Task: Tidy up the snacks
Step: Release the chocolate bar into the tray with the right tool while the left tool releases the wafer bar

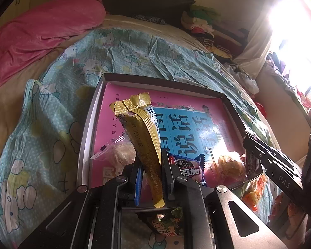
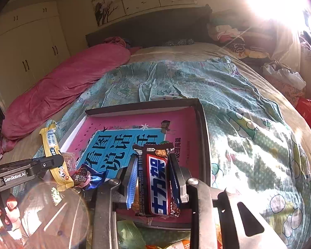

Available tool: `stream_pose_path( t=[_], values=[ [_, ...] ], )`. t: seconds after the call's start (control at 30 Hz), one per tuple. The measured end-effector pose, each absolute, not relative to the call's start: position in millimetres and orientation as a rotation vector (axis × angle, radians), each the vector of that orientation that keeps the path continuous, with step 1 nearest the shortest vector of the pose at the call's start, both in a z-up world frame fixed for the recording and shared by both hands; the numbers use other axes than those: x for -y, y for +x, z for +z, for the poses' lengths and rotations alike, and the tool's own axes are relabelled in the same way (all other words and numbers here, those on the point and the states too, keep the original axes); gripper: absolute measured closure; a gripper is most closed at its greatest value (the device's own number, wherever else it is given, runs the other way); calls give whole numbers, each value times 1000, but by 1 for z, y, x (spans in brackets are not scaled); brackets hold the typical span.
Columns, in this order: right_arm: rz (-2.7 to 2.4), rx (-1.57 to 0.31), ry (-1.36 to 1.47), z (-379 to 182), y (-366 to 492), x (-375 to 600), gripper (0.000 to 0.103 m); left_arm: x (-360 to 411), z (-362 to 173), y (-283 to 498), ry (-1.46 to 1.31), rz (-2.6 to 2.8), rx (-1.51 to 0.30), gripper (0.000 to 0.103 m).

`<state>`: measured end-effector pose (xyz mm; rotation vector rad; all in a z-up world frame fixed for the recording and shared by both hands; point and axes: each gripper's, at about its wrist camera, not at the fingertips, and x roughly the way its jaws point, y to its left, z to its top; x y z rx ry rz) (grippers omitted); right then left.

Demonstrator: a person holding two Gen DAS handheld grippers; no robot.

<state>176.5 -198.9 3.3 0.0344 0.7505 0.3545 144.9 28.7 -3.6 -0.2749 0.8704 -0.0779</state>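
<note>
My left gripper [image 1: 151, 161] is shut on a long yellow snack packet [image 1: 142, 137] and holds it upright over the near end of a shallow dark box [image 1: 89, 128] lined with a pink and blue sheet. My right gripper [image 2: 153, 166] is shut on a brown Snickers bar [image 2: 156, 184], also upright above the box [image 2: 203, 128]. In the box lie an Oreo pack [image 1: 188, 168], a clear bag with a pastry [image 1: 120, 151] and a wrapped cake [image 1: 231, 164]. The left gripper with its yellow packet [image 2: 51, 153] shows at the left of the right wrist view.
The box sits on a bed with a teal Hello Kitty cover [image 2: 248, 128]. A pink blanket [image 1: 37, 33] lies at the left. More snack packets [image 1: 253, 191] lie at the near right of the box. Clothes [image 1: 207, 27] pile up by the bright window.
</note>
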Motion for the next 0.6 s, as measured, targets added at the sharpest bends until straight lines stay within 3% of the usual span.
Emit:
stream_pose_path(
  t=[0.6],
  values=[
    [335,-763,42,-2,175,204,73,-30,-4,146,-278,-81,-887,87]
  ],
)
